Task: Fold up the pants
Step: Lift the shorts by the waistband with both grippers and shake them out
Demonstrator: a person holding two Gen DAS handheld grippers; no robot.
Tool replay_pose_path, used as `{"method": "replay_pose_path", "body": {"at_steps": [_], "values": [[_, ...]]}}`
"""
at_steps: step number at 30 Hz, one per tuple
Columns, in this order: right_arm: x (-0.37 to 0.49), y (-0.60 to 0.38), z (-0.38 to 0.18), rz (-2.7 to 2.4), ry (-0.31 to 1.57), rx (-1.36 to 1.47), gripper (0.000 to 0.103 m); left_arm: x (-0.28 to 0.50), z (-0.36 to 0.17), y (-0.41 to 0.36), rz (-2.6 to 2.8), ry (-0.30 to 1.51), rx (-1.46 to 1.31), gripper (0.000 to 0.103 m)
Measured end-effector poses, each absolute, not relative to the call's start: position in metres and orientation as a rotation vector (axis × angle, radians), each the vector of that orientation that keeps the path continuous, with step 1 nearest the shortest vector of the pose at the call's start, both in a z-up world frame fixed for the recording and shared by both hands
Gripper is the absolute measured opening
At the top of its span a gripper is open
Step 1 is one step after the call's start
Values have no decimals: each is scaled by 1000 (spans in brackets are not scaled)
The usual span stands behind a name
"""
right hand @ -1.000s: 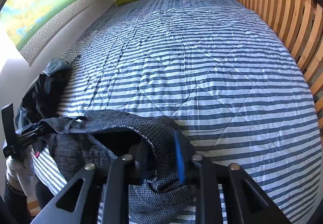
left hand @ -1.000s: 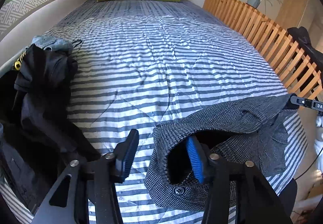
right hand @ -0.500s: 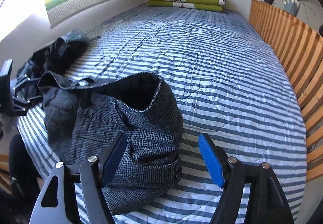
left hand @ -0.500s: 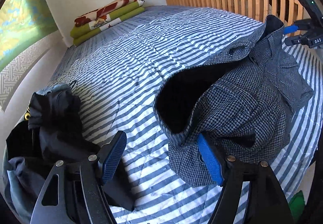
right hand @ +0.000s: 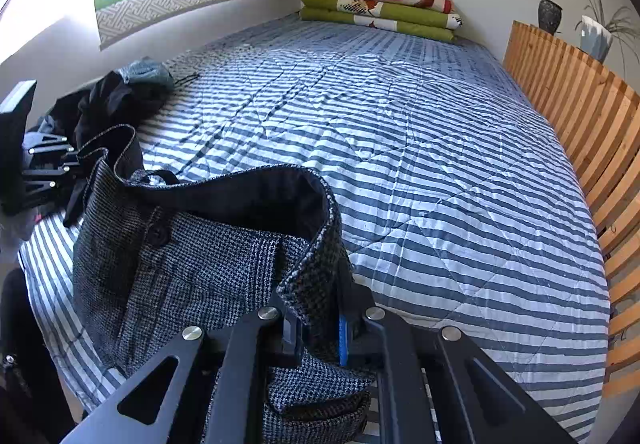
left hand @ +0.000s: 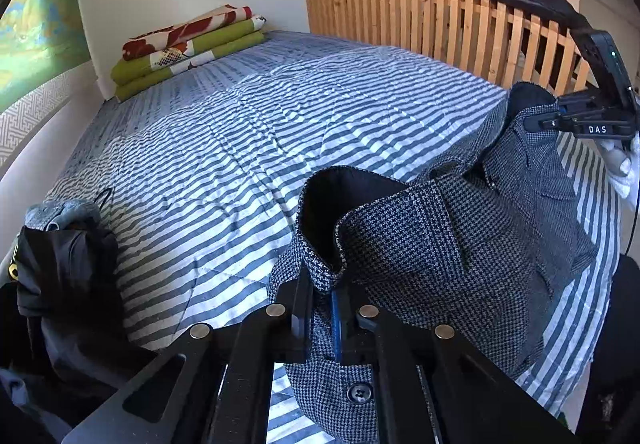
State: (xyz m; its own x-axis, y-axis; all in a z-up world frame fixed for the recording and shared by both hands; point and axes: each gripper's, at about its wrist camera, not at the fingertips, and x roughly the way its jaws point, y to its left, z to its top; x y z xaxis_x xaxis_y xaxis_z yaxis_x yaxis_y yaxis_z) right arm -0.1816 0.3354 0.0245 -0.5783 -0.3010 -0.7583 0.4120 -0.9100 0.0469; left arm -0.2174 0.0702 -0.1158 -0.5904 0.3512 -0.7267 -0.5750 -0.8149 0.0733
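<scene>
Left wrist view: the left gripper [left hand: 322, 308] has its jaws clamped on the waistband of the houndstooth pants [left hand: 440, 244], which lie at the near edge of the striped bed [left hand: 280, 132]. The right gripper [left hand: 560, 116], marked "DAS", is closing on the waistband's other end.

From my feeds, daylight falls across the striped bedspread [left hand: 248, 148] in bright bands, strongest mid-bed, with soft shade toward the far wall. In the right wrist view a window-lit patch of wall [right hand: 48, 4] at upper left is blown out to white. Both fisheye views bow the wooden slats [right hand: 580, 116] and darken to black at the corners. The dark clothes pile [left hand: 60, 276] loses detail in shadow. Focus is sharp throughout; I see no motion blur.
</scene>
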Motion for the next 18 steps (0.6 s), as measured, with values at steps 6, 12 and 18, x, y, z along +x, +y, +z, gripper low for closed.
{"method": "replay_pose_path", "body": {"at_steps": [6, 12, 18], "values": [[-153, 339, 89, -2611, 111, 991, 8, -192, -43, 42, 2456, 240, -877, 5], [-100, 327, 193, -2758, 115, 697, 8, -147, 64, 16, 2538, 125, -624, 5], [-41, 322, 285, -2825, 74, 457, 7, -90, 152, 4, 2589, 160, -429, 5]]}}
